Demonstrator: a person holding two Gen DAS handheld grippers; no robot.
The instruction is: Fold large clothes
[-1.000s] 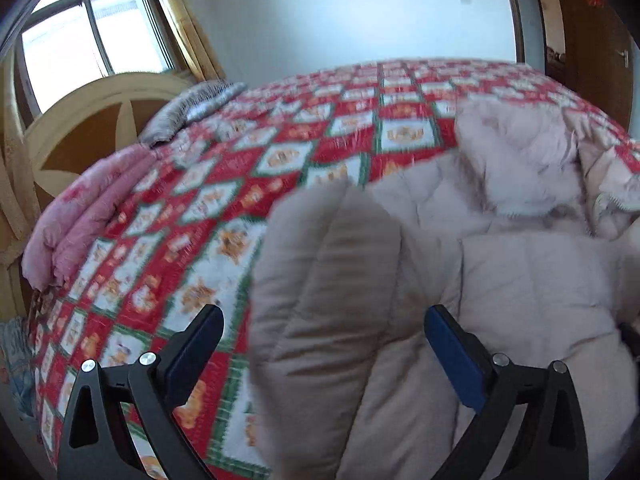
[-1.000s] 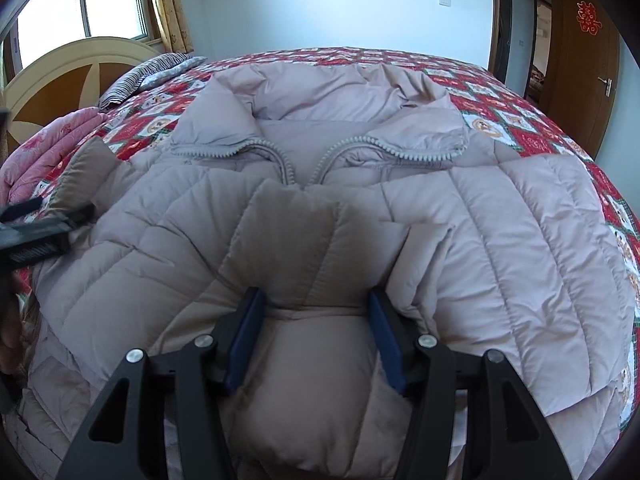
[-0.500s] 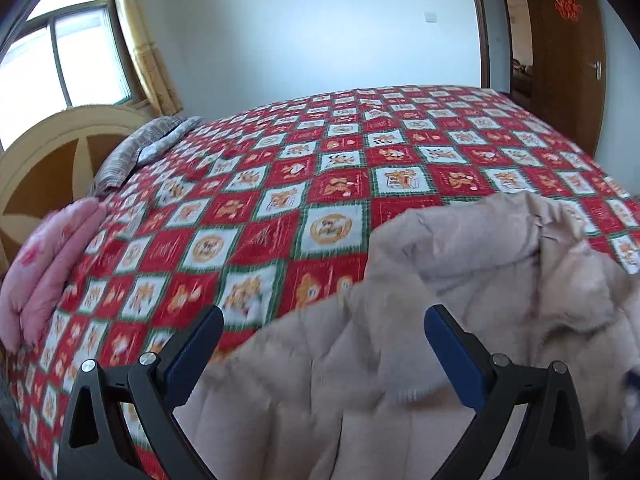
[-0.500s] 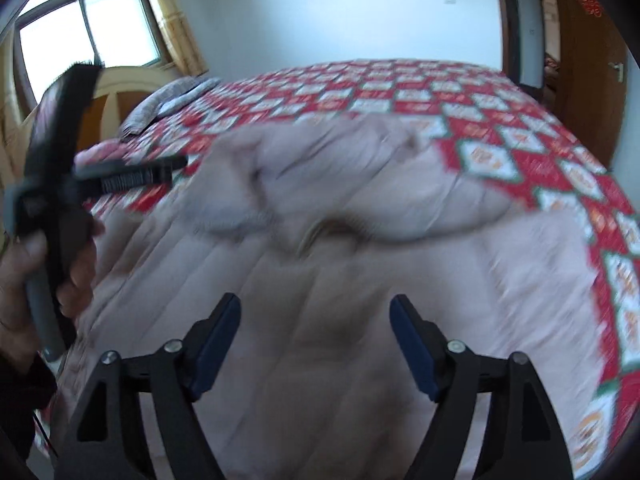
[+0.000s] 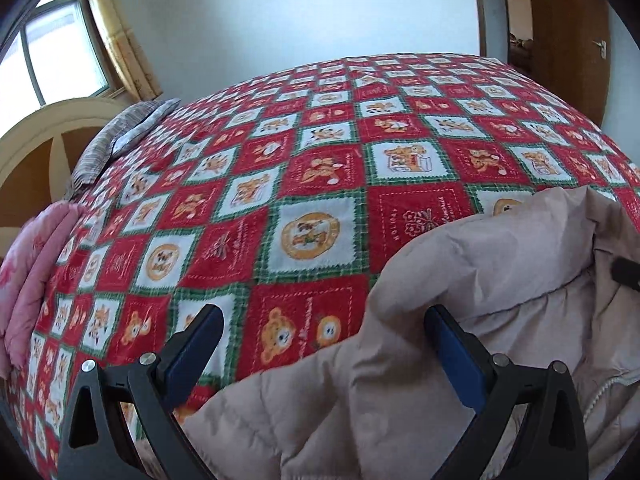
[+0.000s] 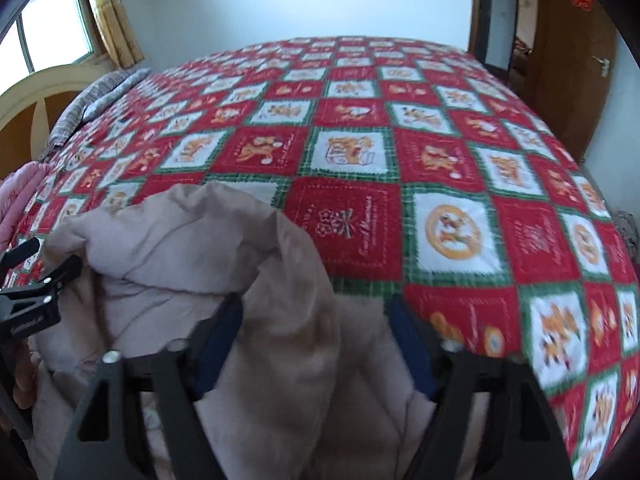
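A beige quilted puffer jacket [image 5: 460, 292] lies bunched at the near edge of the bed; it also shows in the right wrist view [image 6: 192, 248]. My left gripper [image 5: 324, 340] is open, its jaws wide apart, with the jacket's edge beside its right finger [image 5: 452, 344]. My right gripper [image 6: 316, 328] is open, and a fold of the jacket rises between its fingers. The left gripper's body shows at the left edge of the right wrist view [image 6: 32, 300].
The bed is covered by a red, green and white patchwork blanket [image 5: 320, 168]. A striped pillow [image 5: 120, 136] and a pink folded quilt [image 5: 32, 256] lie at the left by the headboard [image 5: 40, 136]. A wooden door [image 5: 568, 40] stands at the right.
The jacket has been drawn toward the near edge, baring much of the blanket. My right gripper opened from its grip on the jacket. The left gripper stayed open.
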